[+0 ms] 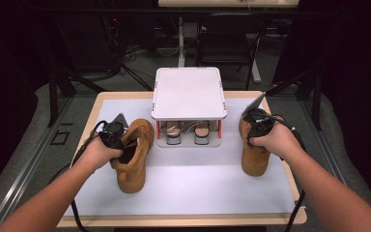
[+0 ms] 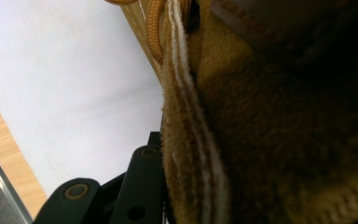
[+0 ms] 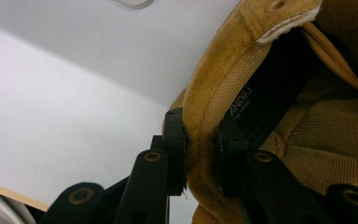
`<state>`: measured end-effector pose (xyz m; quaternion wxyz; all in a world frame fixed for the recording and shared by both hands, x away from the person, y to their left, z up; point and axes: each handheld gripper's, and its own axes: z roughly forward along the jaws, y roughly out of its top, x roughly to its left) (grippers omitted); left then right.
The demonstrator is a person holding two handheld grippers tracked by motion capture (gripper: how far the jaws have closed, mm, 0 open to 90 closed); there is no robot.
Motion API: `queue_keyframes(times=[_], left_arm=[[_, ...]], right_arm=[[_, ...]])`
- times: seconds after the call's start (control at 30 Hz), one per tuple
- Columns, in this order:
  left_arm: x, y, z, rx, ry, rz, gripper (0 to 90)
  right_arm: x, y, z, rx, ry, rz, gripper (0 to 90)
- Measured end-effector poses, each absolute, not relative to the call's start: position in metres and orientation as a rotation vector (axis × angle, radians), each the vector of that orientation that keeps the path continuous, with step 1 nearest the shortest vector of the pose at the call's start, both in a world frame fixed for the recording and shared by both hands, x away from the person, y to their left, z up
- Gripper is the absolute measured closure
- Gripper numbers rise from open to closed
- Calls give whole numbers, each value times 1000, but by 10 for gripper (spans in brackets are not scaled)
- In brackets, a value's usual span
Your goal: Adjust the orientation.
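Observation:
Two tan suede boots stand on the white mat (image 1: 193, 186). The left boot (image 1: 134, 162) sits left of centre with its toe toward me, and my left gripper (image 1: 121, 146) reaches into its opening. In the left gripper view the boot's collar (image 2: 261, 140) lies against the one visible jaw of my left gripper (image 2: 175, 161); the other jaw is hidden inside the boot. The right boot (image 1: 255, 162) stands near the mat's right edge. My right gripper (image 3: 200, 140) is shut on the padded collar wall of that boot (image 3: 307, 130), one pad outside and one inside.
A white two-level rack (image 1: 188, 92) stands at the back centre, with a pair of sandals (image 1: 186, 133) on its lower level between the boots. The mat lies on a wooden table (image 1: 104, 99). Chairs and stands fill the dark room behind.

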<state>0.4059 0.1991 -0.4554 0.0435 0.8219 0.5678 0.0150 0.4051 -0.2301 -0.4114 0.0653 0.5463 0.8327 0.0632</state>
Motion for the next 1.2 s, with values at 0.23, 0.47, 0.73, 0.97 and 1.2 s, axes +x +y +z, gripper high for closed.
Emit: queue_keyframes(times=[0.23,0.47,0.73,0.97,1.2], left_arm=[[406,199,-455,2519,1735,48,761],[406,199,-455,2519,1737,48,762],[407,198,-455,2523,1739,53,763],[407,198,-455,2523,1740,53,763],[407,198,-455,2525,1743,51,762]], right_arm=[[392,-220,-407,1577,2591,183,781],[373,-210,-407,1497,2637,188,782],[352,-205,-406,1459,2673,195,781],[336,-202,-407,1432,2714,180,780],[332,-201,-410,1463,2731,179,739]])
